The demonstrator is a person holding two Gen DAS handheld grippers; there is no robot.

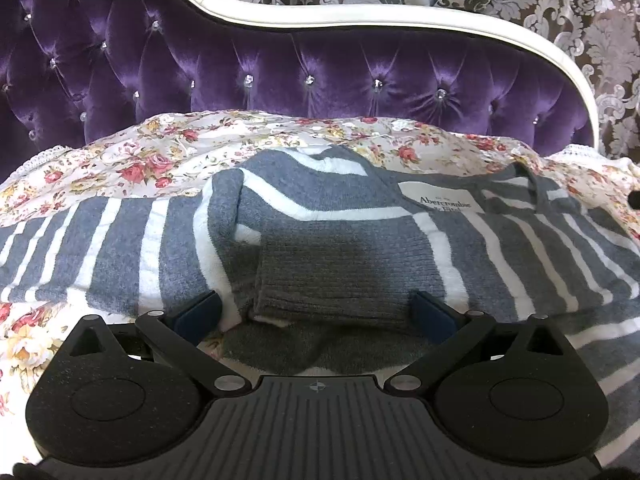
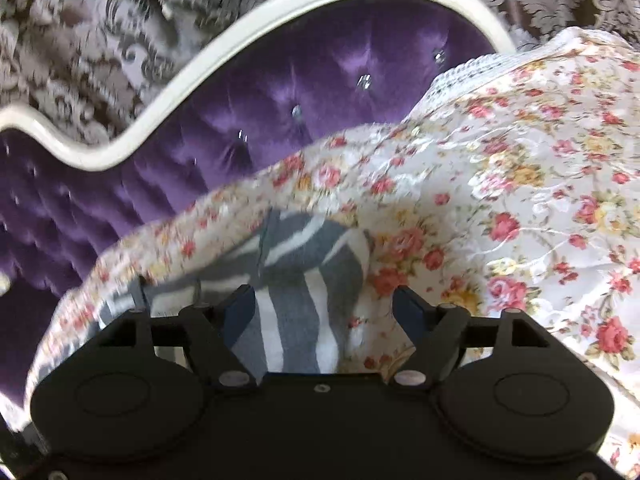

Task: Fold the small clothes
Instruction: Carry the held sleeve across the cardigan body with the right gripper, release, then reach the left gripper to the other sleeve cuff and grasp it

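A grey and white striped knit sweater [image 1: 328, 216] lies spread on a floral bedspread [image 1: 120, 168], its white neck label [image 1: 440, 200] facing up. One sleeve is folded across the body, and its grey ribbed cuff [image 1: 340, 280] lies between the fingers of my left gripper [image 1: 316, 308], which is open wide just above it. My right gripper [image 2: 324, 308] is open and empty. It hovers over one striped edge of the sweater [image 2: 296, 280], tilted; that view is blurred.
A purple tufted velvet headboard [image 1: 280, 68] with a curved white frame [image 1: 360, 20] rises behind the bed. Damask wallpaper [image 1: 580, 20] is beyond it. The floral bedspread [image 2: 520, 184] bulges up to the right of my right gripper.
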